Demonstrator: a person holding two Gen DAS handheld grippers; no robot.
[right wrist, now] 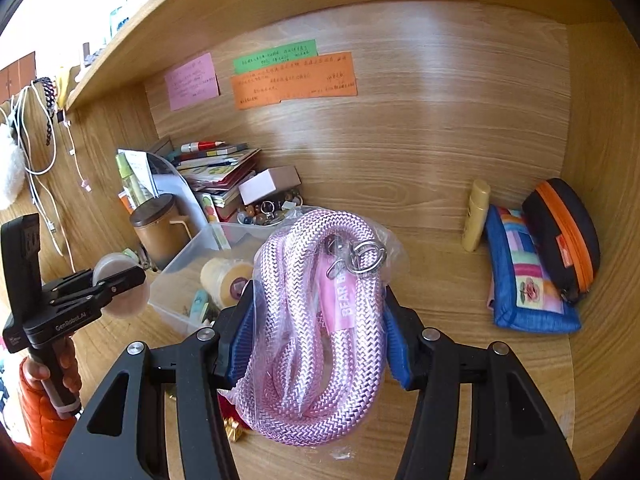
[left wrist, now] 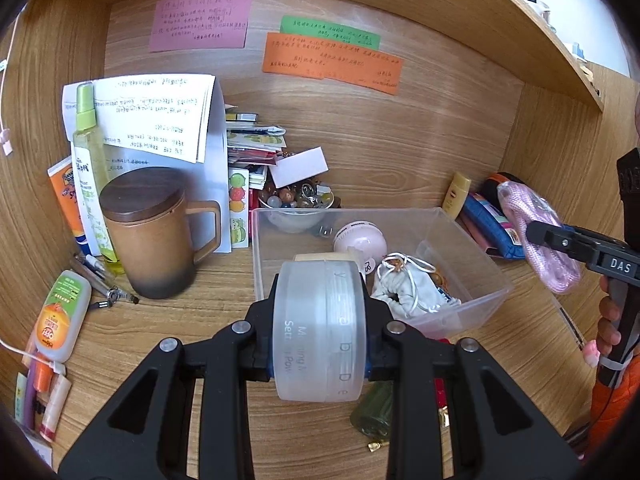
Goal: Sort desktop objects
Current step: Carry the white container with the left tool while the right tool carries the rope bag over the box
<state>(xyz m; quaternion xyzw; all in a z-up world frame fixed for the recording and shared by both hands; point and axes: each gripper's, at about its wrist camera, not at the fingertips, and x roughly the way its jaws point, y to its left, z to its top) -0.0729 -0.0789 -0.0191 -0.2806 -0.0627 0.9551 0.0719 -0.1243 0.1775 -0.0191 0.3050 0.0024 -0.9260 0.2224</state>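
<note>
One frosted round jar (left wrist: 319,330) is clamped sideways between the pads of the left tongs (left wrist: 319,334), held above the near edge of one clear plastic bin (left wrist: 472,248). One coil of pink braided rope in a clear bag (right wrist: 320,320) is clamped between the blue pads of the right tongs (right wrist: 318,332), held above the bench (right wrist: 460,280) to the right of the bin; a metal clasp (right wrist: 360,258) lies on top of the coil. The bin holds one white drawstring pouch (left wrist: 404,288), one pale round ball-like item (left wrist: 360,238) and one roll of tape (right wrist: 226,280). Just behind the bin stands one bowl of beads (left wrist: 298,200), with one small white box (left wrist: 300,167) above it against a stack of booklets (left wrist: 252,140). Left of the bin stands one brown lidded mug (left wrist: 156,232), with one green spray bottle (left wrist: 90,160) behind it and one orange-labelled bottle (left wrist: 60,316) lying near it. At the right wall lie one yellow tube (right wrist: 476,214), one blue patchwork pouch (right wrist: 524,280) and one black case with an orange zip (right wrist: 564,236). The bench is wood-grain, walled in matching panels; three paper notes, one pink (left wrist: 200,22), one green (left wrist: 330,32) and one orange (left wrist: 332,62), are stuck to the back panel. One shelf (right wrist: 160,36) runs overhead.
</note>
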